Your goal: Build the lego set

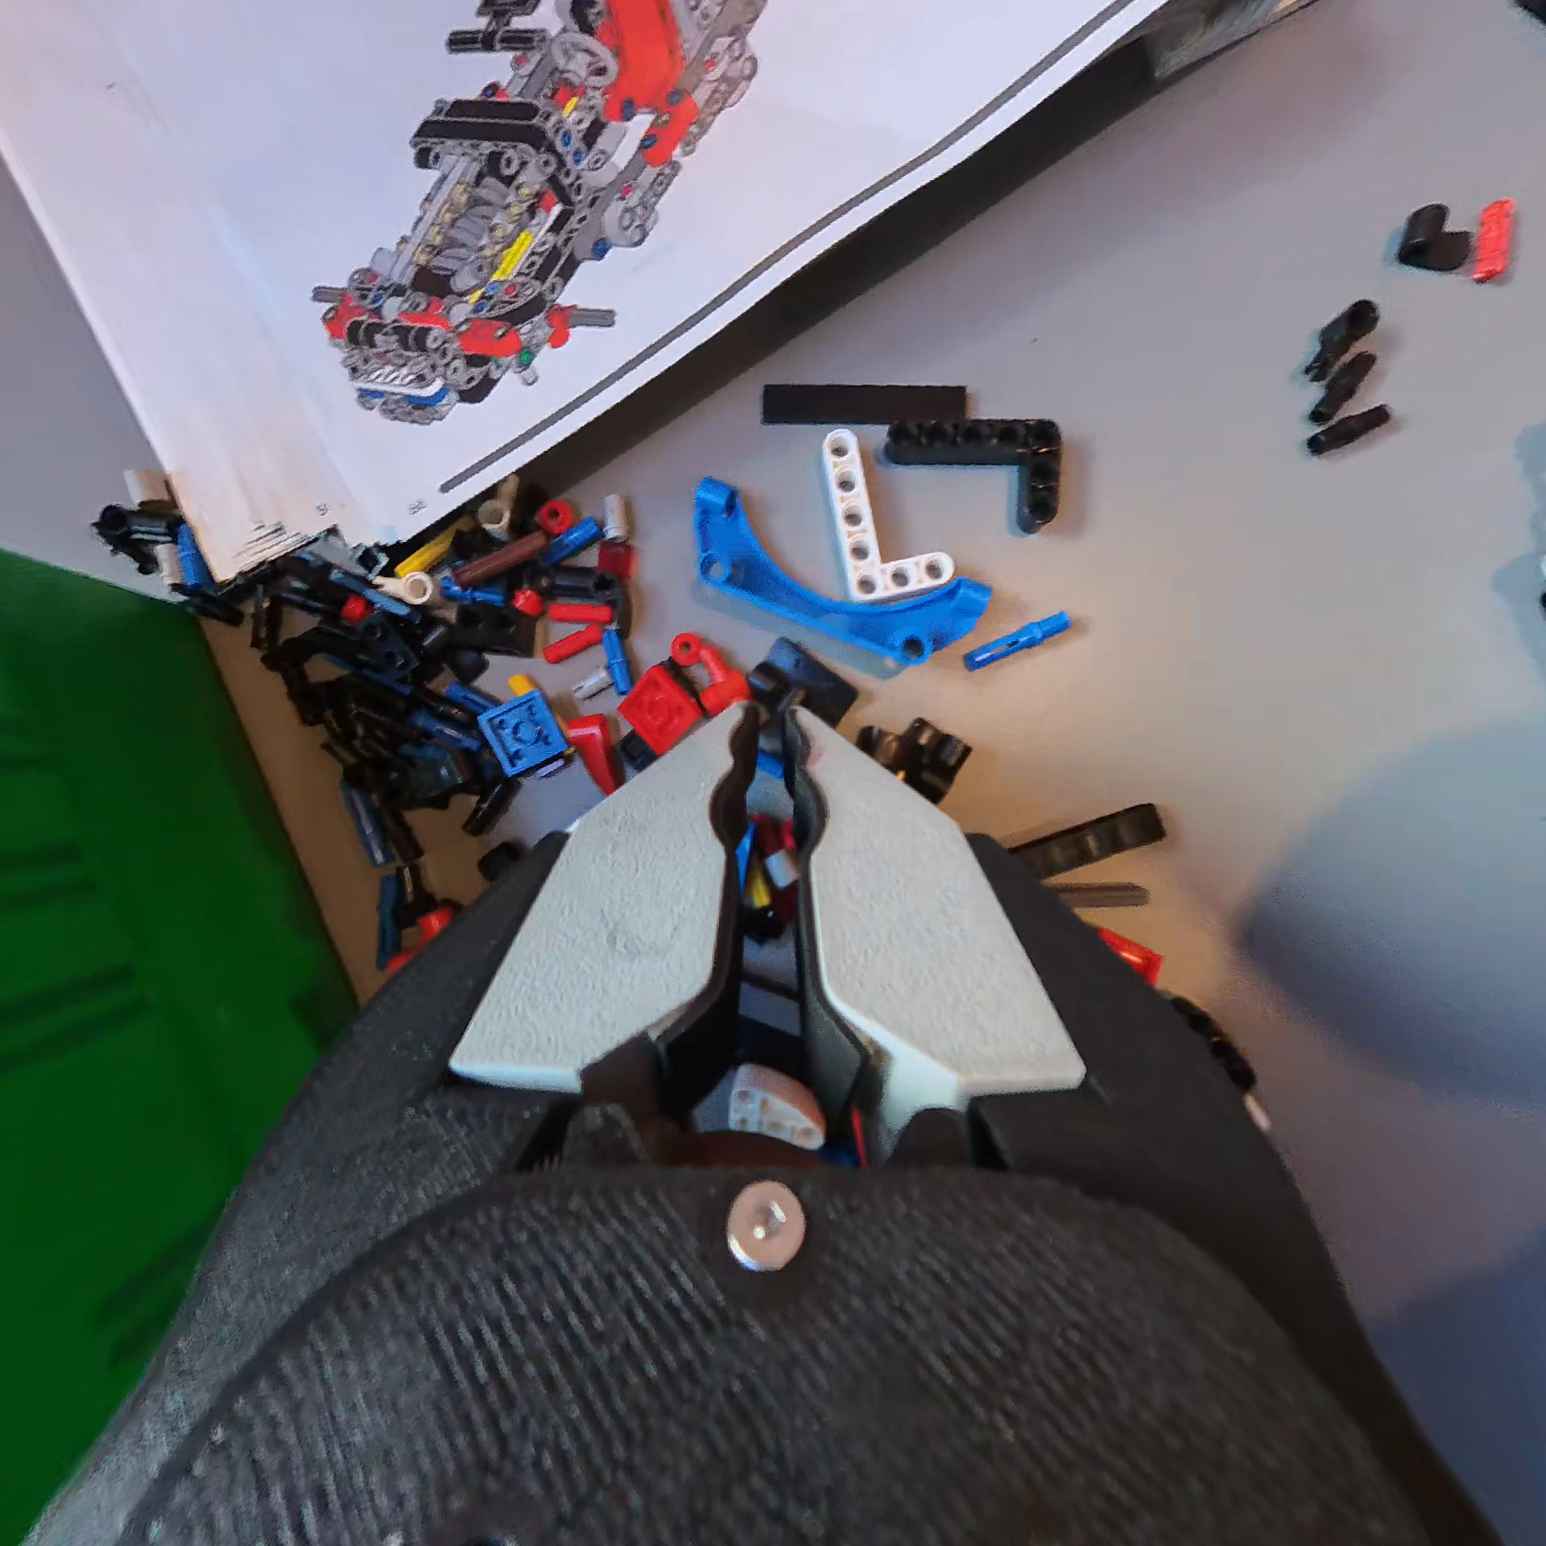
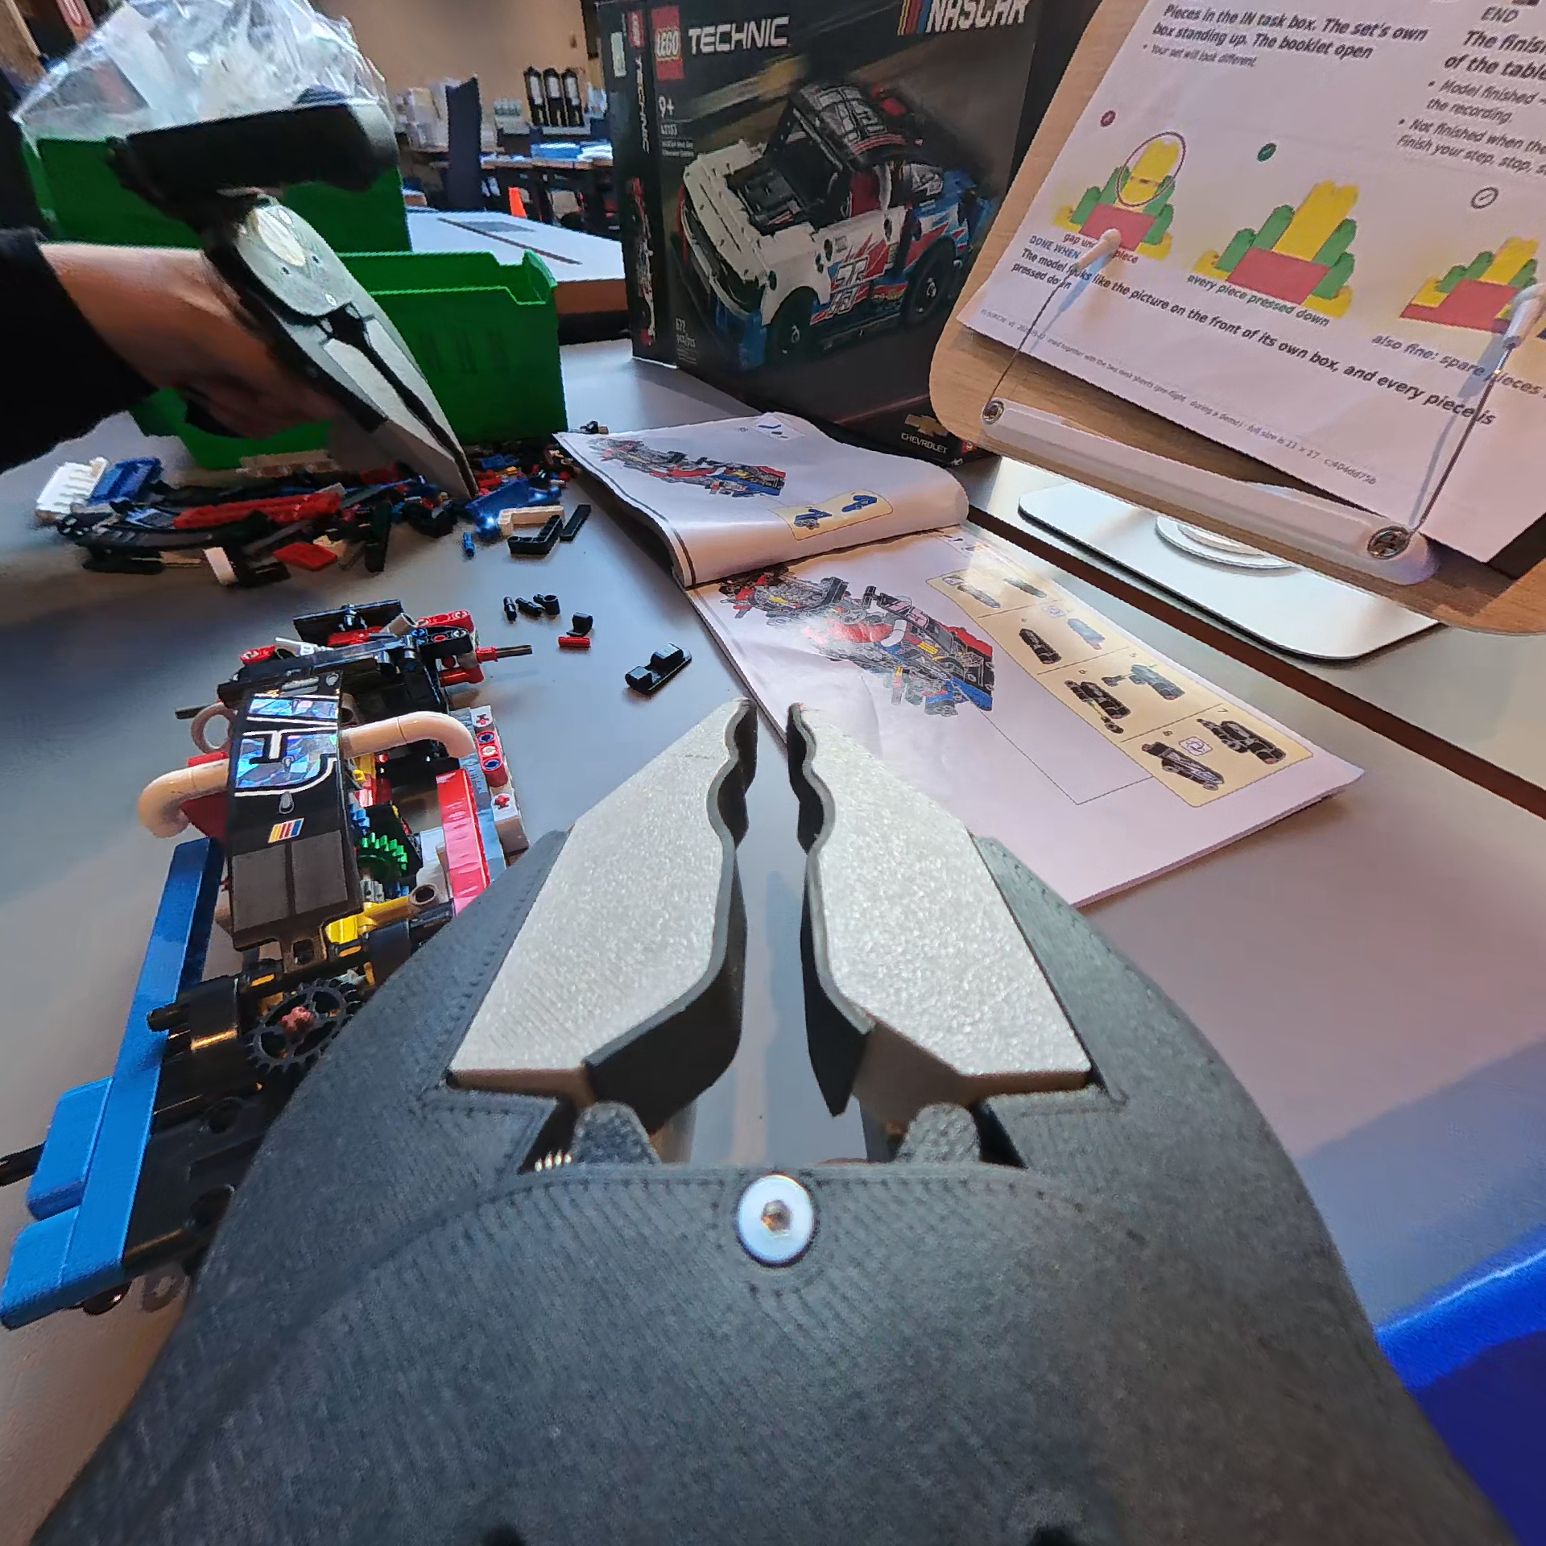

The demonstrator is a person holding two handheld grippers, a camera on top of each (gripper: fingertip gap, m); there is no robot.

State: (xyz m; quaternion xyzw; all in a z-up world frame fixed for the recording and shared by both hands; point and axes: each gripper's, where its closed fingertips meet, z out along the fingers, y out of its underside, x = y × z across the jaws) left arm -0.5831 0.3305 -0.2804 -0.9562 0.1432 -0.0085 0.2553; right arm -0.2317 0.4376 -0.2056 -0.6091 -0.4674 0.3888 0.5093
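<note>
The half-built car model (image 2: 335, 820), black, blue and red, lies on the grey table left of my right gripper (image 2: 774, 711). That gripper hovers over the table with its jaws almost together and nothing between them. My left gripper (image 1: 771, 711) points down into the pile of loose pieces (image 1: 418, 652), jaws almost together. Its tips rest at a small black piece (image 1: 807, 682); I cannot tell if it is pinched. The left gripper also shows in the right wrist view (image 2: 464, 485), held by a hand. The open instruction booklet (image 2: 836, 586) lies behind.
A blue curved piece (image 1: 803, 602), a white L beam (image 1: 853, 519) and a black L beam (image 1: 987, 443) lie beyond the left tips. A green bin (image 2: 468, 351), the set box (image 2: 803, 209) and a sheet stand (image 2: 1255, 251) stand at the back. A blue bin (image 2: 1464, 1355) is at the lower right. About 40 cm separates my left fingertips from my right.
</note>
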